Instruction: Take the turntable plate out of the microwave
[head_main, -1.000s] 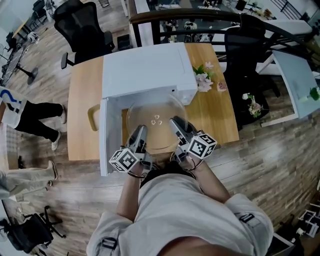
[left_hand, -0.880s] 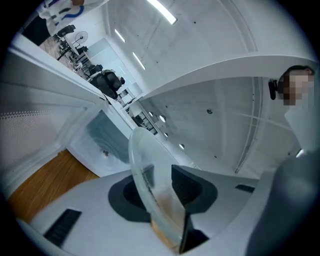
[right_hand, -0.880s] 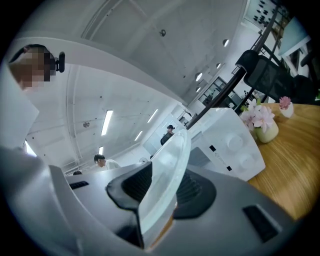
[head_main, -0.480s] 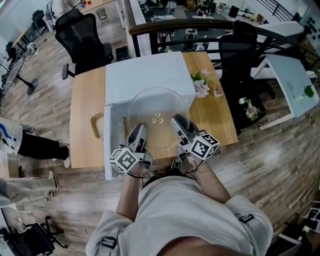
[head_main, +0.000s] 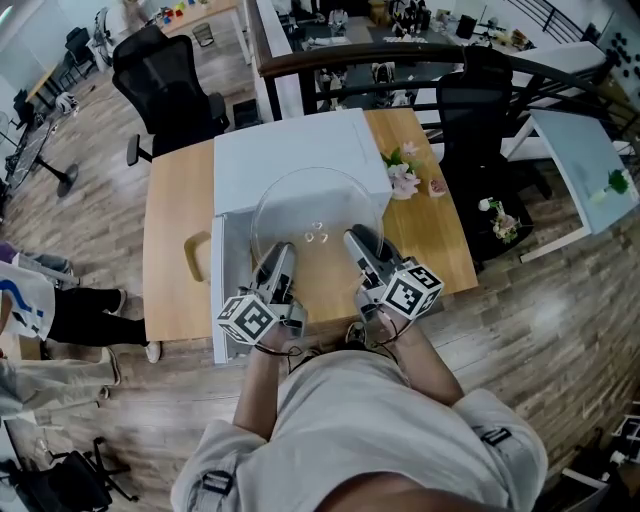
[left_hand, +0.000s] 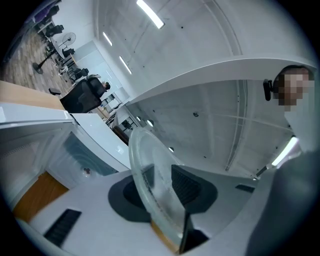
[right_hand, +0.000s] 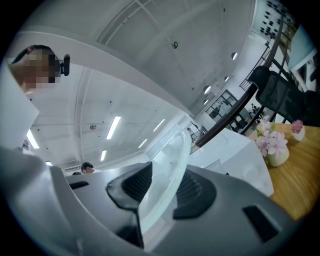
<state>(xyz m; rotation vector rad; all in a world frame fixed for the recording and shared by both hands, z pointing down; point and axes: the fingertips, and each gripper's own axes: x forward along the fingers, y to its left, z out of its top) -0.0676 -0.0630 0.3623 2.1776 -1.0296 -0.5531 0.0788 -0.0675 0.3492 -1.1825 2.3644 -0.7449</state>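
as the left gripper (head_main: 280, 256) and right gripper (head_main: 356, 241) clamp it, the plate (head_main: 315, 203) hangs.

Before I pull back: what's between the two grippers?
Only the glass turntable plate, its near rim held by left gripper and right gripper; head view shows it.

Turntable plate (head_main: 315, 220): clear glass, glossy, smooth; fine ridging near rim.
Microwave (head_main: 290, 150) casing: white, matt; possibly painted metal, too far to confirm.
Surface (head_main: 172, 240): light wood, smooth, satin, grain visible.
Floor (head_main: 540, 300): wood planks, greyer, low sheen.
Left claw (left_hand: 162, 182) pads (left_hand: 186, 186), right claw (right_hand: 165, 185) pads (right_hand: 136, 182): dark, ribbed, matt, rubber-like; bodies smooth grey plastic.
Shirt (head_main: 380, 430): pale cloth, matt.
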